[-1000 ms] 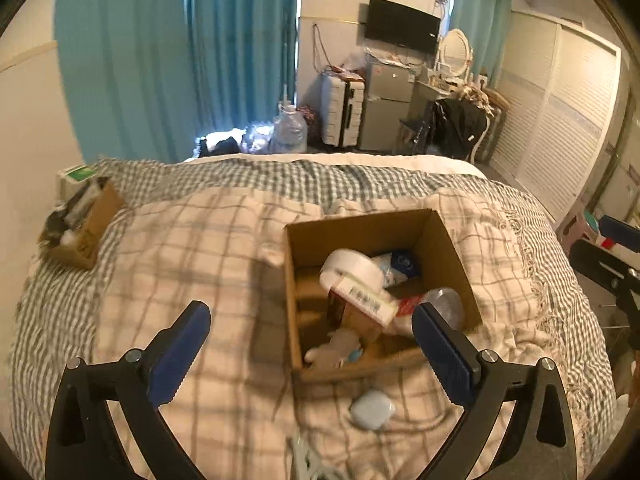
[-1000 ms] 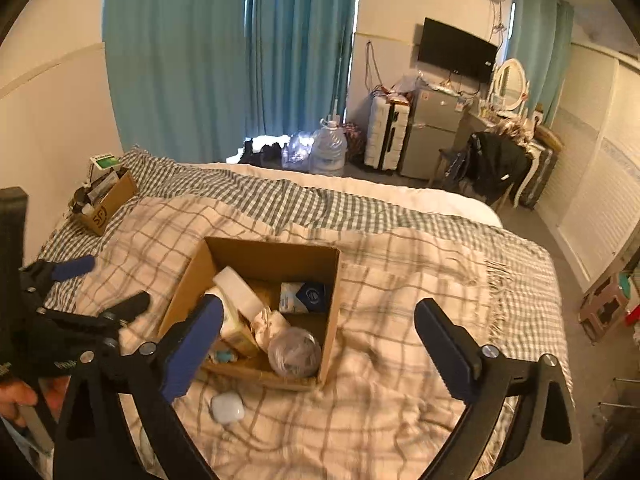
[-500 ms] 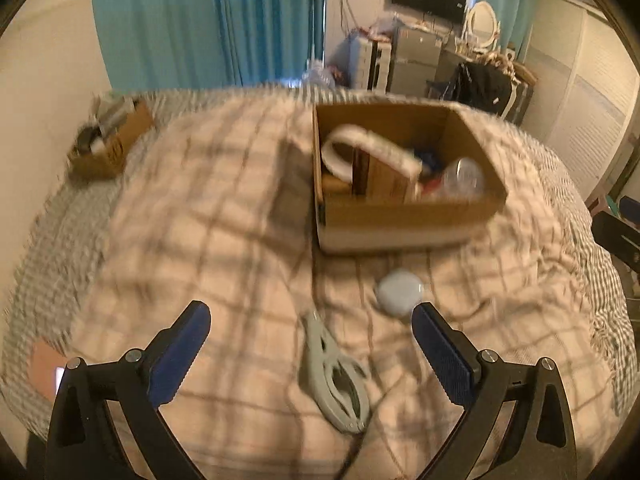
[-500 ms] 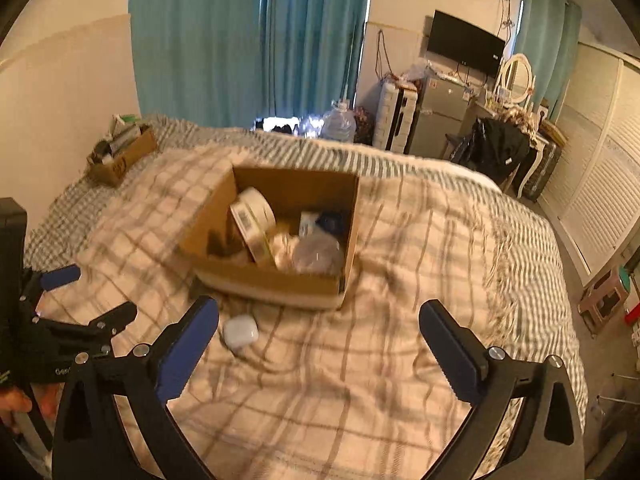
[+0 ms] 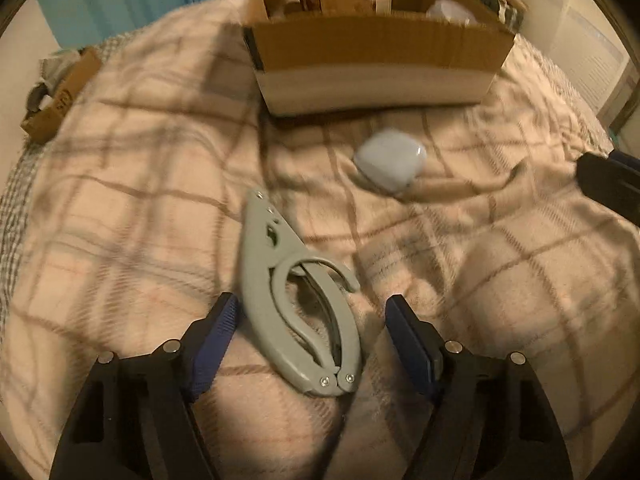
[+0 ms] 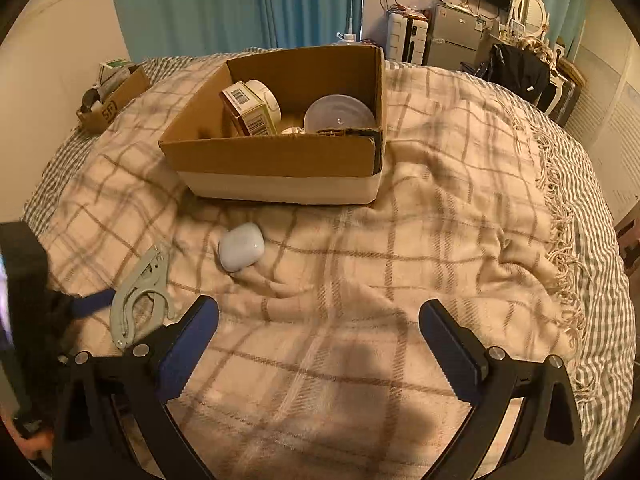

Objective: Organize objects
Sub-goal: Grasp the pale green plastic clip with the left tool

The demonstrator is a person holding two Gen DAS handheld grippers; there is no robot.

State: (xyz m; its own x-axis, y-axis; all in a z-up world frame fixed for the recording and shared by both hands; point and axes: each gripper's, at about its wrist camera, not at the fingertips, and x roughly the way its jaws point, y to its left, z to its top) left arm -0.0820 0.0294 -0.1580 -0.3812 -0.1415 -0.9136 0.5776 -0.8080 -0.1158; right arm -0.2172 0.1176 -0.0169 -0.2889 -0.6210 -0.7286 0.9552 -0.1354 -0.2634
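A grey plastic clamp tool (image 5: 298,300) lies on the checked blanket, its handle end between the open fingers of my left gripper (image 5: 312,320); it also shows in the right wrist view (image 6: 138,300). A pale blue earbud case (image 5: 390,165) (image 6: 241,247) lies just in front of the cardboard box (image 5: 376,46) (image 6: 280,156), which holds a tape roll, small cartons and a clear lid. My right gripper (image 6: 318,330) is open and empty above the blanket, right of the clamp.
A small cardboard box (image 6: 114,98) of odds and ends sits at the bed's far left corner. The blanket's fringed edge (image 6: 560,200) runs down the right. Fridge, suitcase and chair stand beyond the bed.
Both grippers have dropped low and forward toward the blanket. My left gripper has narrowed and now straddles the clamp tool's handles.
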